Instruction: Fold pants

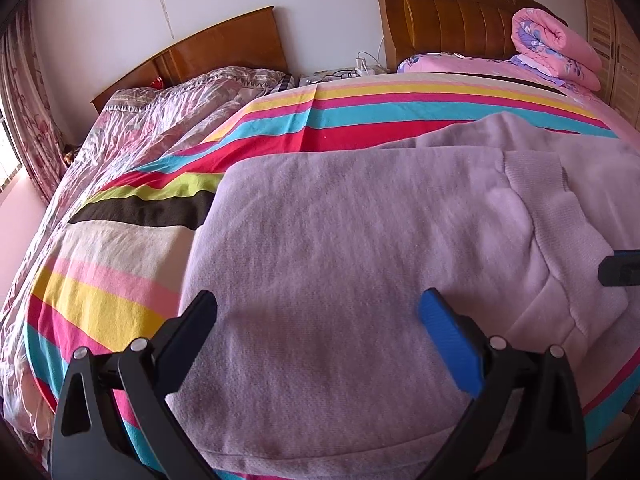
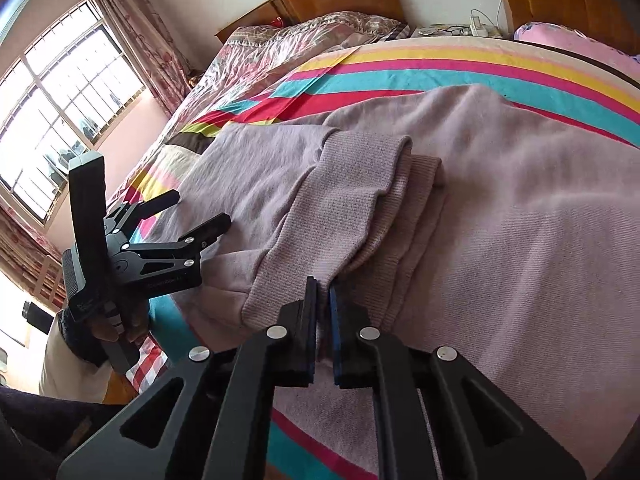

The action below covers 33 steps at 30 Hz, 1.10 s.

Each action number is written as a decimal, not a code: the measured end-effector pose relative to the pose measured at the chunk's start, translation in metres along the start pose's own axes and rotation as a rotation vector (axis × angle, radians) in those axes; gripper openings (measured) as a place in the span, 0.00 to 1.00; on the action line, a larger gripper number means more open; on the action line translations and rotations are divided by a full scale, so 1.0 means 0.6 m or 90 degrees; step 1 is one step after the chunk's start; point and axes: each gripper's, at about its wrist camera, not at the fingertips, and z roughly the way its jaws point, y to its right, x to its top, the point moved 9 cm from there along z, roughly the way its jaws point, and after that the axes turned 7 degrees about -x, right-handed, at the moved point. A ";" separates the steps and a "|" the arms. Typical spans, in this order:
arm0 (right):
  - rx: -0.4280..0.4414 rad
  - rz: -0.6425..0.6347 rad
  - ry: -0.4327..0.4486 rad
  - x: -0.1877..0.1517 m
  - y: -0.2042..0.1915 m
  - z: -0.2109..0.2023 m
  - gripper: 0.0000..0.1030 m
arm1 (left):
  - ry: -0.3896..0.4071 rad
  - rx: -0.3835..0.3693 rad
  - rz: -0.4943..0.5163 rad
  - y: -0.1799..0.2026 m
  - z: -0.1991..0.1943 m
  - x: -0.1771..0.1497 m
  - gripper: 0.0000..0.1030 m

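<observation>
Lilac fleece pants (image 1: 340, 240) lie folded on the striped bed cover (image 1: 120, 240), ribbed cuffs (image 2: 360, 208) stacked on top. My left gripper (image 1: 318, 308) is open and empty, hovering just above the folded pants near the bed's front edge; it also shows in the right wrist view (image 2: 204, 212). My right gripper (image 2: 323, 284) has its jaws almost together at the near edge of the ribbed cuffs; no cloth shows between them. One of its fingers (image 1: 620, 268) shows at the right edge of the left wrist view.
A second bed with a floral quilt (image 1: 160, 120) stands to the left. A rolled pink quilt (image 1: 556, 48) lies by the headboard (image 1: 448, 12). A nightstand with cables (image 1: 344, 74) sits between the beds. A window (image 2: 60, 112) is at the left.
</observation>
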 end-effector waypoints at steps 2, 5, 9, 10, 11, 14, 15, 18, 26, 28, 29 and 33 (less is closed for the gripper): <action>-0.004 -0.022 0.024 0.009 -0.011 -0.022 0.06 | 0.013 0.006 0.008 0.004 -0.013 0.007 0.99; -0.021 -0.017 0.009 -0.001 0.004 -0.013 0.06 | 0.023 0.010 0.016 0.007 -0.023 0.012 0.99; -0.034 0.000 -0.021 -0.030 0.029 0.023 0.05 | 0.000 0.009 0.013 0.004 -0.006 -0.001 0.99; -0.037 -0.002 -0.022 -0.028 0.029 0.022 0.05 | -0.005 0.007 0.011 0.004 -0.002 -0.005 0.99; -0.040 -0.006 -0.023 -0.027 0.028 0.022 0.05 | -0.005 0.003 0.006 0.003 -0.001 -0.008 0.99; -0.054 -0.023 -0.025 -0.025 0.022 0.023 0.05 | -0.005 -0.004 -0.001 0.001 0.000 -0.009 0.99; -0.065 -0.043 -0.023 -0.022 0.016 0.020 0.05 | -0.005 -0.002 0.000 0.001 0.000 -0.009 0.99; -0.144 -0.108 0.023 0.001 0.005 -0.002 0.26 | -0.005 -0.002 -0.001 0.001 0.001 -0.010 0.99; -0.091 -0.239 0.019 -0.011 -0.072 0.025 0.39 | -0.005 -0.002 -0.004 0.001 0.002 -0.011 0.99; -0.077 -0.221 -0.008 -0.032 -0.057 0.045 0.39 | -0.004 -0.003 -0.005 0.001 0.002 -0.012 0.99; -0.063 -0.206 -0.007 -0.033 -0.052 0.042 0.39 | -0.004 -0.004 -0.005 0.001 0.002 -0.012 0.99; -0.062 -0.185 -0.021 -0.029 -0.038 0.028 0.39 | -0.009 -0.004 -0.002 0.003 0.002 -0.011 0.99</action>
